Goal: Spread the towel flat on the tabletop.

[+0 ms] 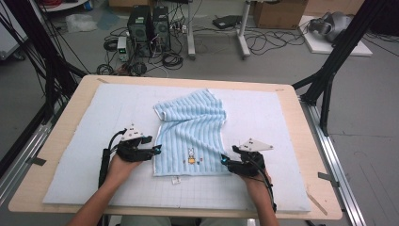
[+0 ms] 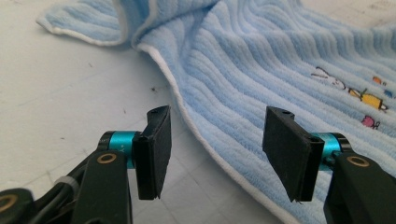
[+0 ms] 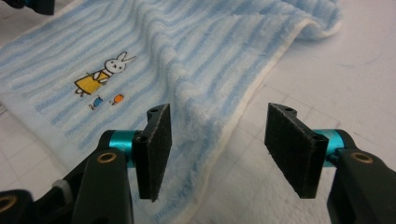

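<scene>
1. On the pale blue padded mat [image 1: 75, 141] we are working with a light blue striped terry towel [image 1: 193, 127] — it is lying at the mat's middle, its far end rumpled.
2. We are holding the left gripper [image 1: 157, 150] released, its jaws straddling the towel's white left hem without pinching.
3. We are keeping the right gripper [image 1: 225, 160] released too — its jaws are standing apart over the right hem, near the embroidered rabbit [image 3: 103, 71].
</scene>
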Tool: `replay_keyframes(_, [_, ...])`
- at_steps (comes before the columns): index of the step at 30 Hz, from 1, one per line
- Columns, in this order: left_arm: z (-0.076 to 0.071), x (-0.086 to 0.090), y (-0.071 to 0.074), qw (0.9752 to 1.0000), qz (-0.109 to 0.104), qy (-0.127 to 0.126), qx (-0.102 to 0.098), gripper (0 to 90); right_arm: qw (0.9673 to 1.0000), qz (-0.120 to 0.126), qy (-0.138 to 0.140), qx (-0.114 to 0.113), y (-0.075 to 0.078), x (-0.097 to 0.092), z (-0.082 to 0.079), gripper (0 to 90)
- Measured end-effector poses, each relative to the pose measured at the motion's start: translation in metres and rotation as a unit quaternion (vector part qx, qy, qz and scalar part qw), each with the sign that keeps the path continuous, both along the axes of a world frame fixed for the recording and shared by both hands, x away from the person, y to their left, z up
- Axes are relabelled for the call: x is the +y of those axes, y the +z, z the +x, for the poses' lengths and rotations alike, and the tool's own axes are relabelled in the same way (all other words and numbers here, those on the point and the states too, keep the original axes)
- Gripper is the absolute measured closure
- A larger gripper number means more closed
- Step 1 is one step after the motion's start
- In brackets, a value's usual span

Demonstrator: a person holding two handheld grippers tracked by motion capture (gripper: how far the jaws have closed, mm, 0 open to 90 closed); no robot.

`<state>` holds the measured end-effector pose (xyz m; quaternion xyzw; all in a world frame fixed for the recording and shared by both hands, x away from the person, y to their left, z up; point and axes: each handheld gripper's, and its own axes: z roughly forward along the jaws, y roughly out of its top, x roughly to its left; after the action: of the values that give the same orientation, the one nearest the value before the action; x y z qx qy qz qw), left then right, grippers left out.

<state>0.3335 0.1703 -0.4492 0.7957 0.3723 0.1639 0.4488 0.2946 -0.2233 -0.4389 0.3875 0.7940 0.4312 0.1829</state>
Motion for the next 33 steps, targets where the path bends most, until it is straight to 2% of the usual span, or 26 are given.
replay_keyframes(6, [0.000, -0.004, -0.001, 0.9997, 0.024, -0.002, 0.002, 48.8, 0.9992, -0.019, 0.029, 0.022, -0.007, 0.014, 0.006, 53.8])
replay_keyframes(9, [-0.001, -0.012, -0.002, 0.9979, 0.060, -0.021, -0.004, 53.6, 0.9982, -0.037, 0.028, 0.038, -0.012, 0.020, 0.010, 56.5])
replay_keyframes(12, [-0.002, -0.012, -0.002, 0.9978, 0.056, -0.035, -0.003, 63.4, 0.9983, -0.032, 0.021, 0.044, -0.012, 0.021, 0.012, 62.0])
replay_keyframes(15, [-0.005, -0.015, -0.002, 0.9966, 0.058, -0.058, -0.006, 81.5, 0.9979, -0.032, 0.030, 0.049, -0.011, 0.023, 0.012, 76.3])
replay_keyframes(16, [-0.006, -0.015, -0.002, 0.9967, 0.056, -0.059, -0.004, 84.7, 0.9977, -0.032, 0.035, 0.049, -0.011, 0.023, 0.011, 81.2])
replay_keyframes(21, [-0.012, -0.007, -0.001, 0.9975, 0.032, -0.061, 0.017, 86.7, 0.9957, -0.038, 0.056, 0.063, -0.007, 0.023, 0.003, 83.6])
replay_keyframes(25, [-0.025, -0.004, -0.001, 0.9971, 0.028, -0.068, 0.022, 86.7, 0.9946, -0.044, 0.068, 0.066, -0.006, 0.021, -0.007, 83.4])
replay_keyframes(31, [-0.043, 0.000, 0.001, 0.9951, 0.028, -0.089, 0.032, 86.7, 0.9920, -0.047, 0.087, 0.078, -0.004, 0.018, -0.026, 83.0])
replay_keyframes(33, [-0.050, 0.002, 0.002, 0.9935, 0.026, -0.104, 0.039, 86.7, 0.9912, -0.047, 0.093, 0.081, -0.003, 0.016, -0.034, 82.9])
